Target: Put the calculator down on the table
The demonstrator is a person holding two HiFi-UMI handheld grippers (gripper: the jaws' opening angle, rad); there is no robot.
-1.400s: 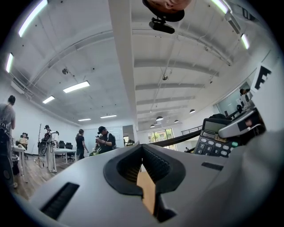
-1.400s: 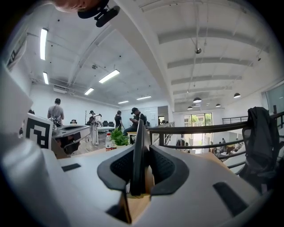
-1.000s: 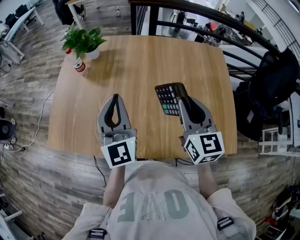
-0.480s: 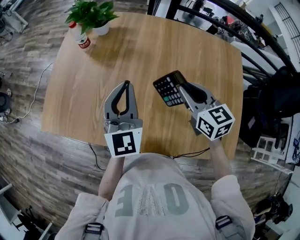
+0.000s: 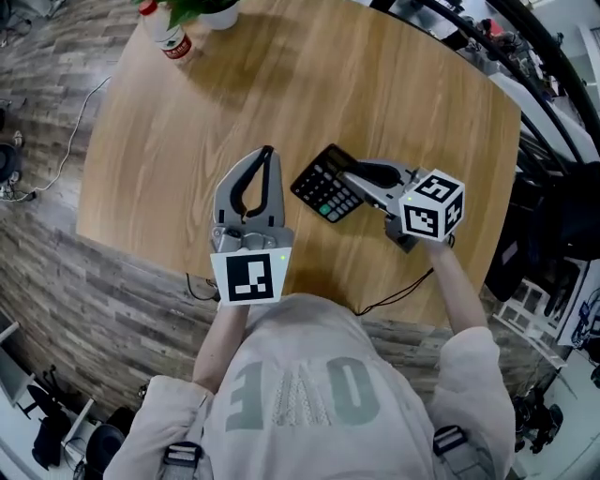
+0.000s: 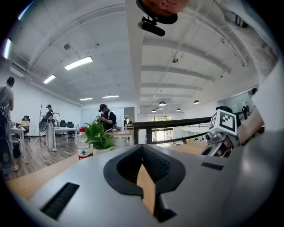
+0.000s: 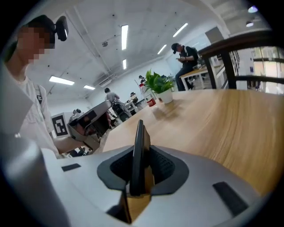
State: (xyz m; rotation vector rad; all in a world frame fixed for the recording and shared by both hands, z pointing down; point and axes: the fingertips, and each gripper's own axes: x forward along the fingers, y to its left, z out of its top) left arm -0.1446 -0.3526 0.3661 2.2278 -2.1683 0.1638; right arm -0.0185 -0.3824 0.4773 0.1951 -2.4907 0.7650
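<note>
A black calculator (image 5: 323,185) with its keys facing up hangs low over the wooden table (image 5: 187,159). My right gripper (image 5: 356,177) comes in from the right and is shut on its right end. In the right gripper view the calculator (image 7: 138,150) shows edge-on, pinched between the dark pads. Whether it touches the table I cannot tell. My left gripper (image 5: 266,156) stands just left of the calculator, shut, with nothing in it. In the left gripper view the left gripper (image 6: 144,159) points level across the table, and the right gripper's marker cube (image 6: 226,123) shows at the right.
A potted plant (image 5: 211,7) and a red-capped bottle (image 5: 166,35) stand at the table's far left corner. A dark railing (image 5: 525,56) runs behind the table, and a black bag (image 5: 562,211) sits to its right. A thin cable (image 5: 394,295) hangs off the near edge. People stand in the background.
Both grippers have come down toward the table. The right gripper has swung to point left, carrying the calculator lower and closer to the left gripper.
</note>
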